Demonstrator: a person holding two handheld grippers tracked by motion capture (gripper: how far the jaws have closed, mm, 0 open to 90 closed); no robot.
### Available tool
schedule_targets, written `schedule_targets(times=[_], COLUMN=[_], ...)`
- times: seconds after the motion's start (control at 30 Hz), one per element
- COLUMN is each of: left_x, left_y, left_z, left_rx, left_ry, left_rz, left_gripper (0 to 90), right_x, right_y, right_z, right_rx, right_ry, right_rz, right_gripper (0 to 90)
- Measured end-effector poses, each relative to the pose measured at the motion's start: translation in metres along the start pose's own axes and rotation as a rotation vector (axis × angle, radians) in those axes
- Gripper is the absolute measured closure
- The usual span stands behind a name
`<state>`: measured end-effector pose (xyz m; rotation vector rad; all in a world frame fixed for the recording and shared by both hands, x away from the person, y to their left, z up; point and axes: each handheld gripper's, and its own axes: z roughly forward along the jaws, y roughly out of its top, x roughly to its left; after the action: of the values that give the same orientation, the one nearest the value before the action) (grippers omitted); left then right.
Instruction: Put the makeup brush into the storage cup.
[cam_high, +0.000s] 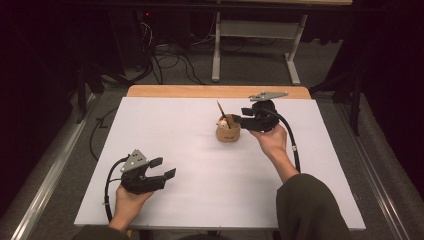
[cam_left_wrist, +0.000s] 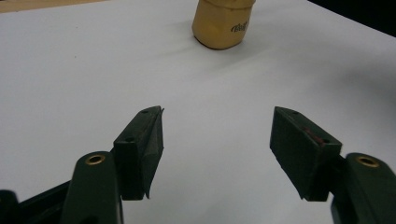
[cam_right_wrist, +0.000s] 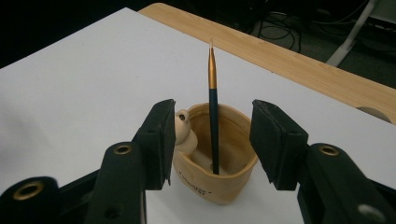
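Observation:
A tan cup (cam_high: 228, 133) stands on the white sheet right of centre, with a dark pen (cam_high: 221, 112) leaning out of it. In the right gripper view the pen (cam_right_wrist: 213, 116), gold near its tip, stands upright inside the cup (cam_right_wrist: 219, 186), and a small cream figure (cam_right_wrist: 184, 133) sits at the rim. My right gripper (cam_right_wrist: 214, 109) is open, one jaw on each side of the pen and neither pad touching it. In the high view this gripper (cam_high: 231, 119) reaches the cup from the right. My left gripper (cam_high: 166, 167) lies open near the front left, holding nothing. Its view has wide jaws (cam_left_wrist: 217, 112) and the cup (cam_left_wrist: 223, 23) far ahead.
The white sheet (cam_high: 200, 165) covers a wooden table, whose bare edge (cam_high: 200, 91) shows at the back. Beyond it are a desk frame (cam_high: 216, 50) and cables (cam_high: 170, 60) on the grey floor. Dark curtains close in on both sides.

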<state>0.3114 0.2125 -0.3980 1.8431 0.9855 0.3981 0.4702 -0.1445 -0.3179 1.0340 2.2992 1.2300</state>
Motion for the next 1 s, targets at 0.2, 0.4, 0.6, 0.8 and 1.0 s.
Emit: schedule_targets(times=[0.2, 0.4, 0.6, 0.8, 1.0], left_x=[0.000, 0.000, -0.001, -0.001, -0.001], left_y=[0.000, 0.000, 0.000, 0.000, 0.000], left_z=[0.000, 0.000, 0.001, 0.001, 0.001], left_rx=[0.000, -0.002, 0.005, 0.002, 0.001], left_ry=[0.002, 0.002, 0.000, 0.001, 0.002], left_rz=[0.000, -0.003, 0.006, 0.001, 0.001], left_gripper=[35.4, 35.4, 35.4, 35.4, 35.4], right_x=[0.000, 0.000, 0.001, -0.001, -0.001], right_y=[-0.002, -0.003, -0.007, -0.010, -0.012], right_z=[-0.004, -0.009, -0.014, -0.021, -0.027], right_rx=[-0.012, -0.017, -0.020, -0.023, -0.034], right_ry=[0.004, 0.015, 0.017, 0.013, 0.014], right_rz=[0.003, 0.007, 0.002, -0.006, 0.004], right_gripper=[52.7, 53.1, 52.8, 52.4, 52.3])
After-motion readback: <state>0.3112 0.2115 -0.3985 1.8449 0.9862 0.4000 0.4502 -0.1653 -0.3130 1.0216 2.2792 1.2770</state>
